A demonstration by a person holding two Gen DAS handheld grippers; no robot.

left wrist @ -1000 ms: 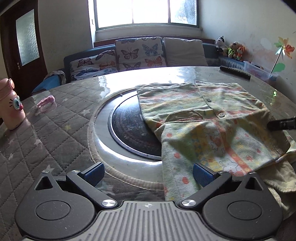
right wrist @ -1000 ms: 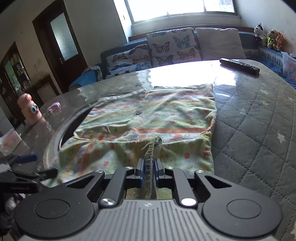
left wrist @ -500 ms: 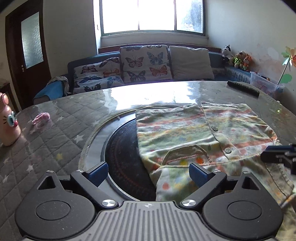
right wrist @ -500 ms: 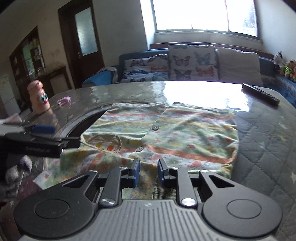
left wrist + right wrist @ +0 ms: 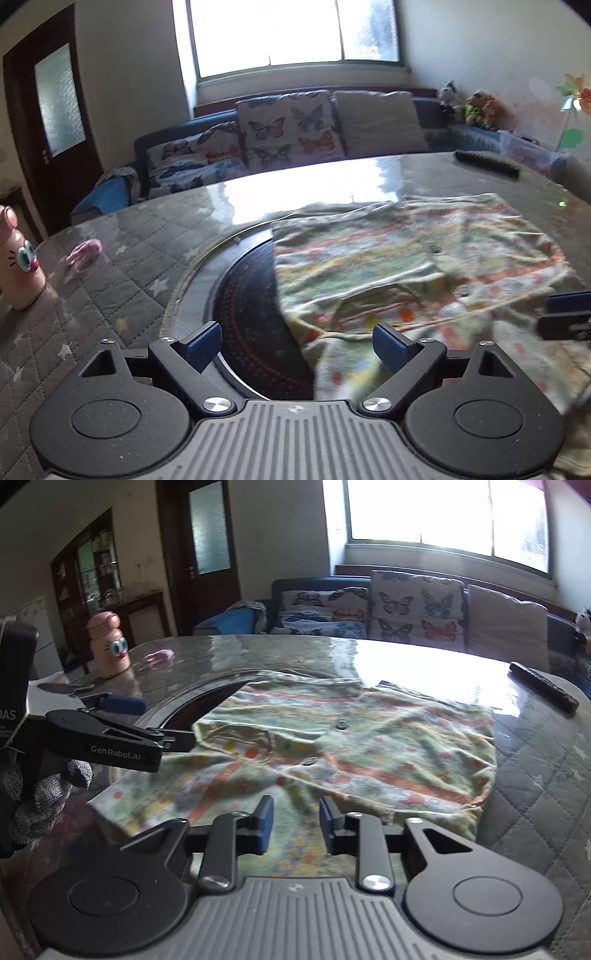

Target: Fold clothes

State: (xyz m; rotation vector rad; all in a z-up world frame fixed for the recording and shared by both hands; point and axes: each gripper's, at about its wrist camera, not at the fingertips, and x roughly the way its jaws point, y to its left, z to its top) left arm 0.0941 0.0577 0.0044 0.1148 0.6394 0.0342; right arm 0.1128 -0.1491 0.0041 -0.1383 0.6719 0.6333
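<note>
Pink bottle far left on counter, small pink thing near it. Dark round inset at counter centre. Left gripper low over inset edge, jaws wide apart, holding nothing. Patterned shirt spread flat on counter, left edge overlapping inset, near hem rumpled. Right gripper above near hem, jaws apart, nothing between. Black remote far right, well apart from shirt. Sofa with butterfly cushions behind counter.
</note>
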